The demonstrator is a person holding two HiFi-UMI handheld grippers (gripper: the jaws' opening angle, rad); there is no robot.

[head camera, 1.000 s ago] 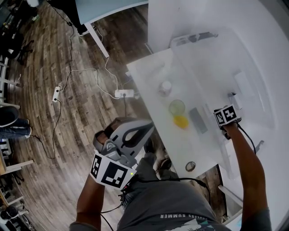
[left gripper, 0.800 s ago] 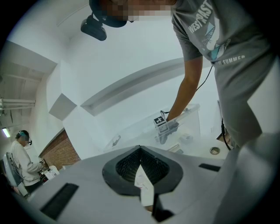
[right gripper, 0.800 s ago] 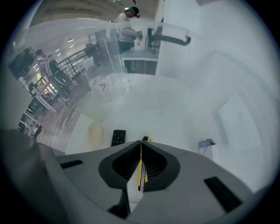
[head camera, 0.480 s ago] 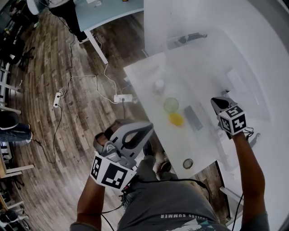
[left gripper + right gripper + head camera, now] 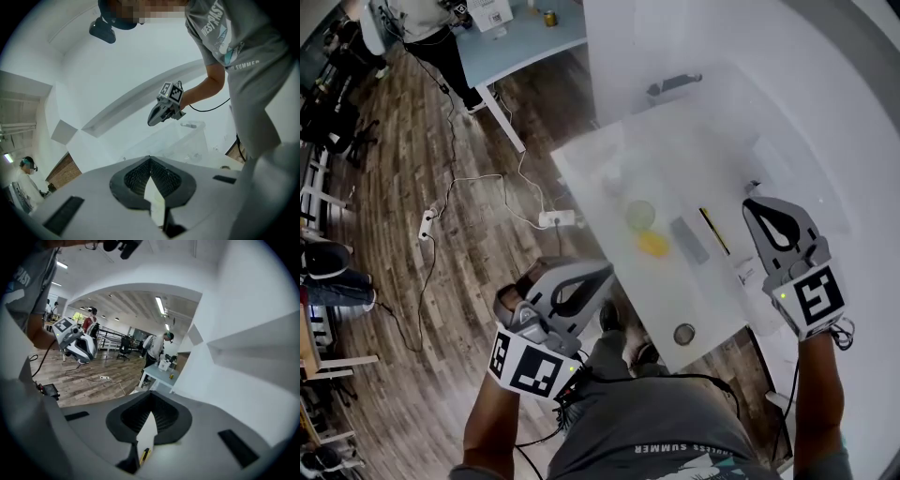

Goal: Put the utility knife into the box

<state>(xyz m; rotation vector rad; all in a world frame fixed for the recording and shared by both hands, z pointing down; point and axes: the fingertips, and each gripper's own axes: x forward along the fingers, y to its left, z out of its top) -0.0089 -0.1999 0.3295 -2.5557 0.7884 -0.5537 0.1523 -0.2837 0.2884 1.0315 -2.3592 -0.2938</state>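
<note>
Right tool [image 5: 757, 202] closed, empty, above the counter [image 5: 717, 300]. Utility knife [image 5: 713, 231] (yellow-black) lies at its 8 o'clock. Left tool [image 5: 602, 272] closed too, empty, at counter's 7 o'clock.

Readable only on the grey shirt [image 5: 666, 412]: "SUMMER" in small capitals across the front, seen in the head view. Same word again in the left gripper view, under a small graphic. Larger chest lettering there ending in "PAST", start unclear. Box print on the far desk [image 5: 530, 39] too small to read.
</note>
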